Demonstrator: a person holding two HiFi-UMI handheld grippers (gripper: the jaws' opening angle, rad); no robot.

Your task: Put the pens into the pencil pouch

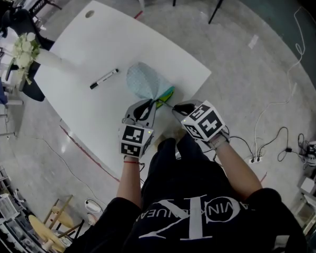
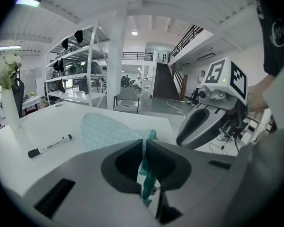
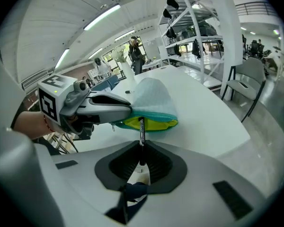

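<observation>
White tabletop (image 1: pixel 95 41) fills the scene, with open floor and shelving beyond it. Near its front edge lies the pencil pouch (image 3: pixel 151 100), pale blue with a teal rim, its yellow-lined mouth (image 3: pixel 149 123) turned toward the person. The pen (image 3: pixel 142 134), slim and dark with light print on its barrel, points straight at that mouth. Its far end sits at the lip, and I cannot tell whether it has crossed inside. The right gripper (image 3: pixel 142 151) has its jaws closed on the pen's rear part, holding it in line with them. The left gripper (image 2: pixel 145 148) has its jaws pressed together on a fold of the pouch's teal edge at one end of the opening, just beside the right gripper.

The step in hand looks like feeding this pen in. To do it well, the left grip should lift the upper lip so the lining gapes, and hold firm so the fabric does not slide away under the push. The pen ought to travel along its own axis, low and shallow, slipping under the rim without snagging the zipper. Let go only once most of the barrel is inside, or the soft pouch may sag and spill it.

A marker (image 1: pixel 104 78) lies on the tabletop apart from the pouch, to its left in the head view, probably next to go in. A vase (image 1: pixel 50 58) of white flowers stands at the far corner, out of the way.
</observation>
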